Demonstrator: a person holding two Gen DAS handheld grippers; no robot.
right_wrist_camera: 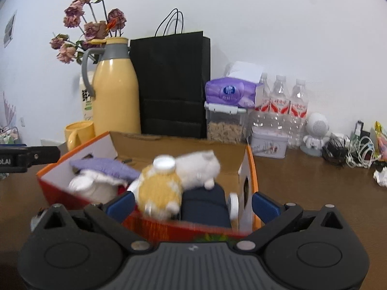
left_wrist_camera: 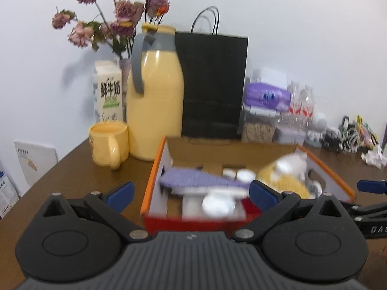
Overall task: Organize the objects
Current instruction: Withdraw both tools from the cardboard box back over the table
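Cardboard box [left_wrist_camera: 157, 166], orange-edged and open-topped, sits on the brown table [left_wrist_camera: 72, 169] in front of a black paper bag [left_wrist_camera: 212, 84] and a yellow thermos jug [left_wrist_camera: 154, 96], with a yellow mug [left_wrist_camera: 108, 142] just beside the jug. Inside lie a purple knitted piece [left_wrist_camera: 193, 178], a yellow knitted item [right_wrist_camera: 158, 188], a white plush toy [right_wrist_camera: 198, 166], a dark blue roll [right_wrist_camera: 205, 205] and small white-lidded jars [left_wrist_camera: 241, 175]. Left gripper [left_wrist_camera: 191, 194] and right gripper [right_wrist_camera: 192, 204] both hover at the box's near edge, jaws spread wide, holding nothing.
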